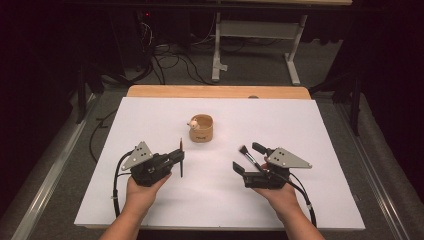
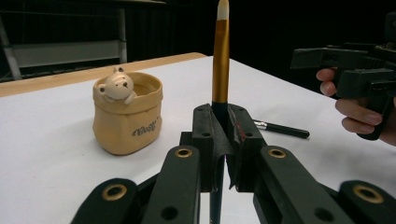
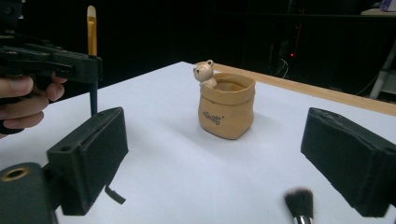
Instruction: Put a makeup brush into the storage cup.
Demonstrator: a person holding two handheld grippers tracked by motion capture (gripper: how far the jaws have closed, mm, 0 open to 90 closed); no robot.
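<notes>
Brush point(image 3: 299, 205) lies on bench point(image 1: 300, 120) between wide right tool point(image 1: 248, 158) jaws — handle toward hand; left tool point(image 2: 223, 140) clamps upright gold brush point(image 2: 221, 56).

the high view looks forward and down on the whole table point(image 1: 150, 200) from above. the left gripper view sits low, close behind its jaws, facing the pot point(image 2: 127, 114). the right gripper view, likewise low, probably faces it from the opposite side; both share that pot point(image 3: 226, 105).
</notes>
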